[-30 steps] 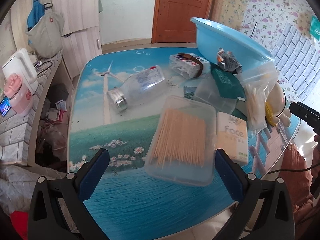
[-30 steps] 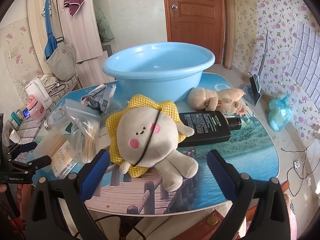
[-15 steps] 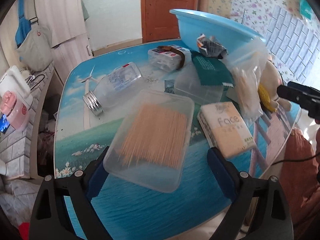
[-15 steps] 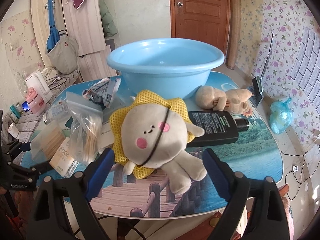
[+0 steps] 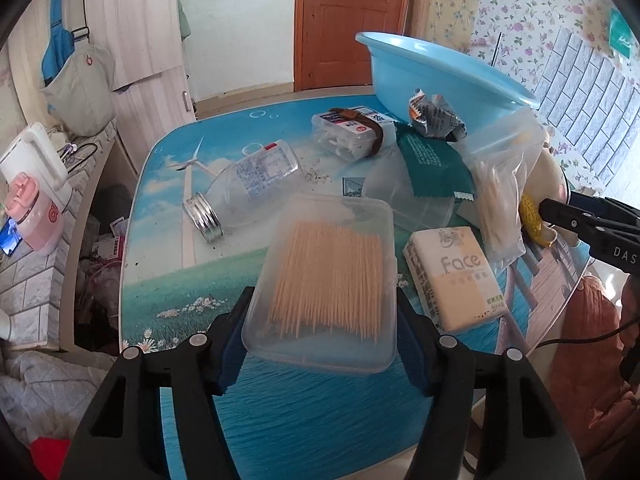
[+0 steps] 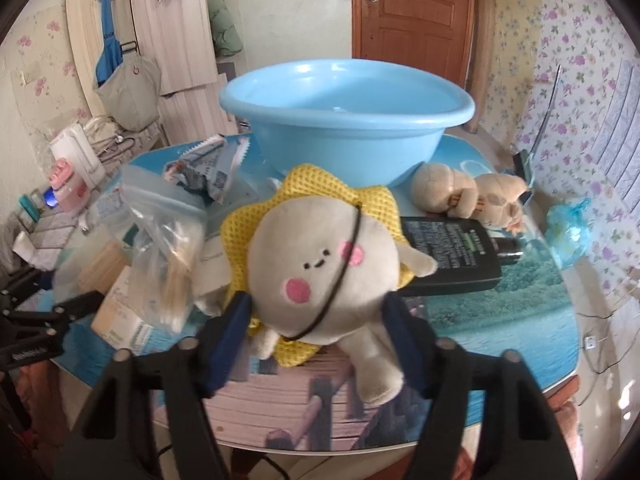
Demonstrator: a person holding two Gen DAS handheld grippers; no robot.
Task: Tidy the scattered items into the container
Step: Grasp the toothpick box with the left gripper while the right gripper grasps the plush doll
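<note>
A: How are the surface and room recorded?

B: A glass-topped table (image 5: pixel 168 280) printed with sea, meadow and a wind turbine is noted; a wooden pier is printed at the near edge in the right wrist view. A brown panelled door (image 6: pixel 412 12) is seen behind, floral wallpaper (image 6: pixel 580 60) to the right, and a grey bag (image 5: pixel 80 92) hung on a pale cupboard to the left.

A: Where is the container?

B: A blue basin (image 6: pixel 348 120) is stood at the far side of the table, with the loose items spread in front of it.

A: And the grippers?

B: The left gripper (image 5: pixel 322 340) is seen closing, its blue pads drawn against both sides of a clear box of toothpicks (image 5: pixel 328 276). The right gripper (image 6: pixel 316 320) is seen closing around a round plush doll (image 6: pixel 320 264) with a yellow mesh collar; the pads are pressed to its sides.

A: Any legible writing?

B: "Face" is read on a tissue pack (image 5: pixel 452 276) just right of the box. Labels on a tipped glass bottle (image 5: pixel 248 188) and a black bottle (image 6: pixel 452 256) cannot be read.
</note>
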